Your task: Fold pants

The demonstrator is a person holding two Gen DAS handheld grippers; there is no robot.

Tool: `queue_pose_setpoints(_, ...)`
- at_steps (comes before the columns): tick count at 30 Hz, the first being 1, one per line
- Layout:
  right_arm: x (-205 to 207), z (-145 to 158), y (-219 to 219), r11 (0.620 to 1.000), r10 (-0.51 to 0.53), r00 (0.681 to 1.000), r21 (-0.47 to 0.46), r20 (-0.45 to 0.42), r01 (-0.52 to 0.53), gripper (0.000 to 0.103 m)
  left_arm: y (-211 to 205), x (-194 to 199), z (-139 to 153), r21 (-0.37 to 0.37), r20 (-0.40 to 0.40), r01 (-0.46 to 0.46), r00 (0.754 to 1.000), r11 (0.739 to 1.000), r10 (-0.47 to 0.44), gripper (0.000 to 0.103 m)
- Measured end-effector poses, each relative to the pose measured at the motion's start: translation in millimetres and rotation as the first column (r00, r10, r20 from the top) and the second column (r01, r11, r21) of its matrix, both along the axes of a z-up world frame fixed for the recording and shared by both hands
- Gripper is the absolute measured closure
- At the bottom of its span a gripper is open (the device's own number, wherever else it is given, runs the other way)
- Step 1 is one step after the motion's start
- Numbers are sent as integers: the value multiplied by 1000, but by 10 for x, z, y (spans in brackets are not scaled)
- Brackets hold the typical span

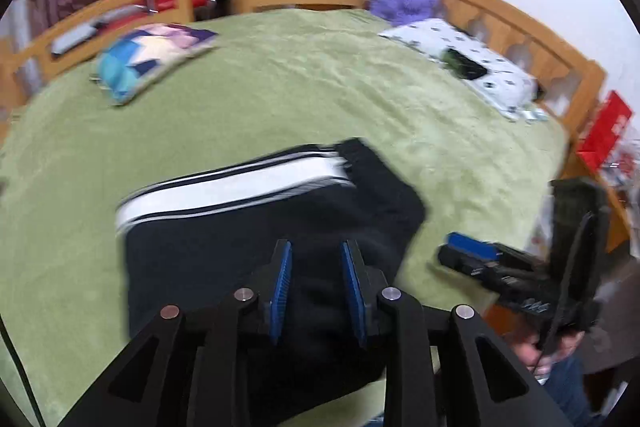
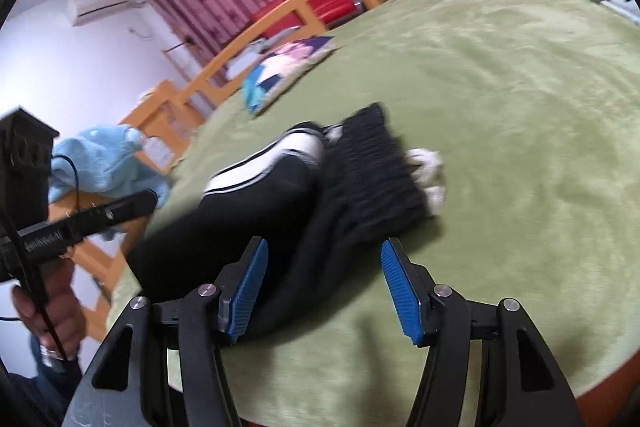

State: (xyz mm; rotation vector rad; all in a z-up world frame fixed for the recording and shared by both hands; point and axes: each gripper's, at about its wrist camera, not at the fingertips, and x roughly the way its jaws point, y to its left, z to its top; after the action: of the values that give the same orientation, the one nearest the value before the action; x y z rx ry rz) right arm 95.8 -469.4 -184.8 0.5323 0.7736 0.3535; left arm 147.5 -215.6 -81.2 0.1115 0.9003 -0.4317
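Where folded on green bed [image 1: 280, 87]: one pants [image 1: 240, 239], long axis left-right, waistband right. Two tongs: left tongs [image 1: 316, 291] narrow, unladen; right tongs [image 2: 324, 291] wide, unladen.

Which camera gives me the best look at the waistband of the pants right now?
The right wrist view: the ribbed waistband lies unobstructed ahead of the open right tongs, with white drawstring ends beside it. The left wrist view shows only its edge past the white side stripe.
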Motion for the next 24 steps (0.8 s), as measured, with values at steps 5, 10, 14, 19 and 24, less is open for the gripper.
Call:
queue_pose_setpoints(5, 103, 0, 246, 999, 48, 999, 8, -11, -48, 38, 449, -61, -25, 2, 6, -69, 998, 998, 69, 60)
queue_pose_setpoints(10, 271, -230, 643, 985, 97, 979, -127, -179, -120, 38, 819, -143, -137, 6, -19, -105, 994, 994, 106, 60)
queue_pose_setpoints(14, 269, -346, 938, 972, 172, 954, -116, -246, -205, 53, 1032, -231, -253, 15, -31, -106, 994, 994, 106, 60)
queue_pose_setpoints(19, 165, 42, 916, 975, 115, 985, -174, -126, -136, 86, 1327, -335, -410, 21, -60, -117, 991, 993, 118, 60)
queue_pose_setpoints(24, 354, 664, 795, 961, 113, 993, -254, -16, -113, 87, 1511, -324, -407, 9, -67, -138, 988, 990, 139, 60)
